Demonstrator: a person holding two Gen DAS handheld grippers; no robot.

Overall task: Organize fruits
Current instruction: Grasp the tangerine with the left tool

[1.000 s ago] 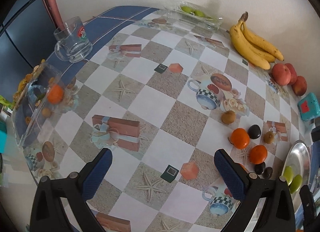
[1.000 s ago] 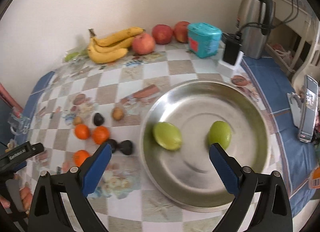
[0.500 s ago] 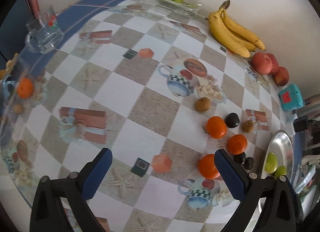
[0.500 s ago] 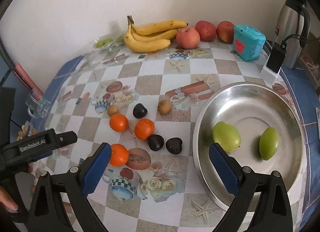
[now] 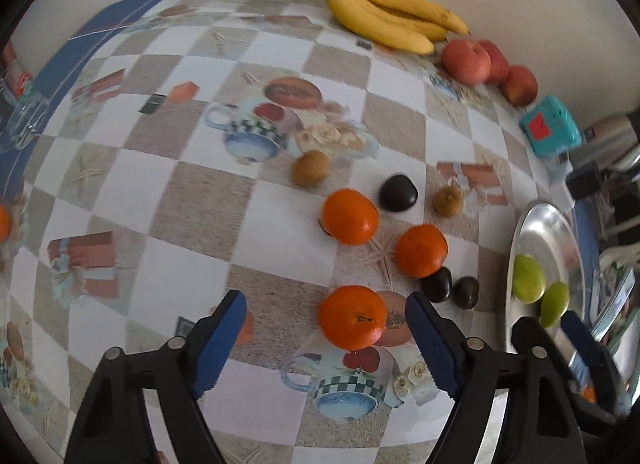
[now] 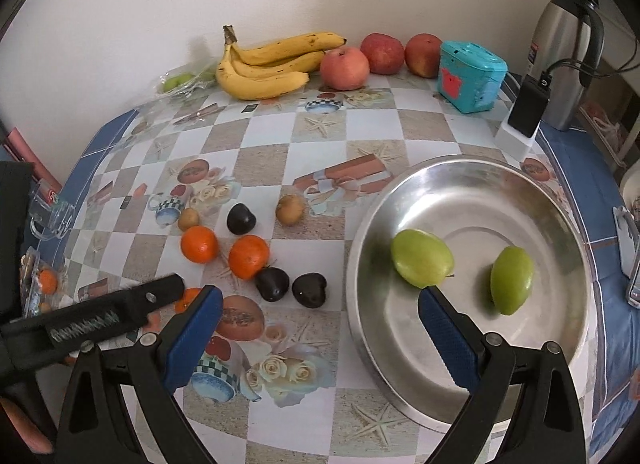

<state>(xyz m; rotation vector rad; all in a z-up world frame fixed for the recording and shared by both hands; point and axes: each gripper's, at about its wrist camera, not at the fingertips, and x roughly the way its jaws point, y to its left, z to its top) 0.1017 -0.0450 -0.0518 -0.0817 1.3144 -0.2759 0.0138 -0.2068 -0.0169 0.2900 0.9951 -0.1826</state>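
Fruits are what I am sorting, and most of them lie loose on the desk (image 5: 280,224). The nearest tangerine (image 5: 352,316) sits between the blue pads of my left tongs (image 5: 326,338), closer to the right-hand pad. These tongs have just been closing, yet the pads are apart from the peel on both sides, so nothing is gripped.

Two more tangerines, one (image 5: 350,216) at about twelve o'clock of the near one and another (image 5: 421,250) at about one o'clock, stay well clear of my pads. Two dark fruits (image 5: 450,289) lie just beyond the right-hand pad, near three o'clock of the near tangerine. I judge they are the main hazard, since a careless pad could knock them rolling.

To do this well, I should shift the left tongs a little toward three o'clock so the tangerine is centred. Then I should bring the pads down to its widest girth and close gently, because the peel looks soft and the fruit round.

My right tongs (image 6: 320,338) hang with the pads wide apart and hold nothing. They straddle the near rim of the steel bowl (image 6: 560,232), where two green fruits (image 6: 422,258) already rest. The bowl lies at about three o'clock of the loose fruit, so I judge the lift should travel that way.
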